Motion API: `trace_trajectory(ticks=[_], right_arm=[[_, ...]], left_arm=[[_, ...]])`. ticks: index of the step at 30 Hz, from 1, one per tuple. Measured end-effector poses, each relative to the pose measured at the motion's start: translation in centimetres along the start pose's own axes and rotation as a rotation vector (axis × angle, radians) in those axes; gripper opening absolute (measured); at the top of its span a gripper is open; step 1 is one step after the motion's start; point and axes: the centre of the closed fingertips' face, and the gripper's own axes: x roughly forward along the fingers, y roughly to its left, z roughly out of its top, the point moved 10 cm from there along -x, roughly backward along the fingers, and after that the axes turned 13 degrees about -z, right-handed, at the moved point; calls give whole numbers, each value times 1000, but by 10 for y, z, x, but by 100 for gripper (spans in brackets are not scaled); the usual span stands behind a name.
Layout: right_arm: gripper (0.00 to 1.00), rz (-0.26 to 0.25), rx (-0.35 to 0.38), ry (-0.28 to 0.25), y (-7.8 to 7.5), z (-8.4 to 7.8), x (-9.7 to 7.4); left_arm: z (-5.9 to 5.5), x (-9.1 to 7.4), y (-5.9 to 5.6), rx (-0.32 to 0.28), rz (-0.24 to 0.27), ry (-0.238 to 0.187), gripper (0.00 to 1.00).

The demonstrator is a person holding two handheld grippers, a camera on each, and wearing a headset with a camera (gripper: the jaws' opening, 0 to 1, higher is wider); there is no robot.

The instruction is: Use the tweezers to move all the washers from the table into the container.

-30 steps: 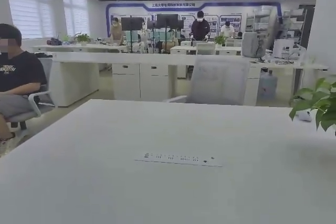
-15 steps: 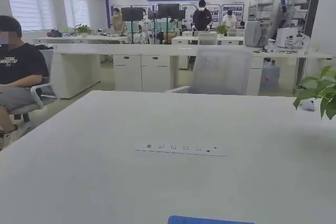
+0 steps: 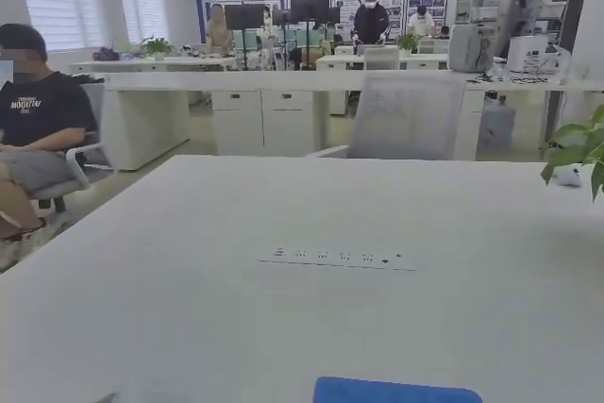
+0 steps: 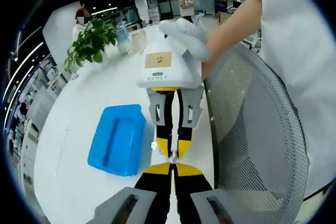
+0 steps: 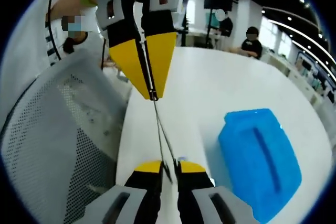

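The thin metal tweezers span the gap between my two grippers over the table's near edge. In the right gripper view, my right gripper is shut on the tweezers' spread legs. The left gripper comes down from the top of that view, its yellow jaws shut on the other end. In the left gripper view, my left gripper meets the right gripper tip to tip. A small washer lies beside the tips. Just past it stands the blue container, whose far edge shows in the head view.
A grey mesh chair back stands close behind the grippers at the table edge. A power strip is set into the white table. A potted plant stands at the table's far side. A seated person is off to the left.
The head camera has tipped down, so the blue container's edge now shows more at the bottom. Nothing on the table has visibly moved.
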Motion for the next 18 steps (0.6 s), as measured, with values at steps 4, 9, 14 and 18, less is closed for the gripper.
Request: trace_trajectory(ticks=[4, 9, 14, 18], right_arm=[[7, -9, 23, -29, -2, 6, 4], [7, -8, 68, -51, -5, 9, 11], [8, 4, 122, -49, -7, 6, 14], [8, 21, 127, -49, -7, 7, 14]], left_arm=[[2, -6, 2, -4, 10, 8, 0], [0, -9, 7, -17, 17, 17, 0], [-2, -7, 16, -43, 2, 26, 0], [4, -6, 18, -38, -25, 43, 0]])
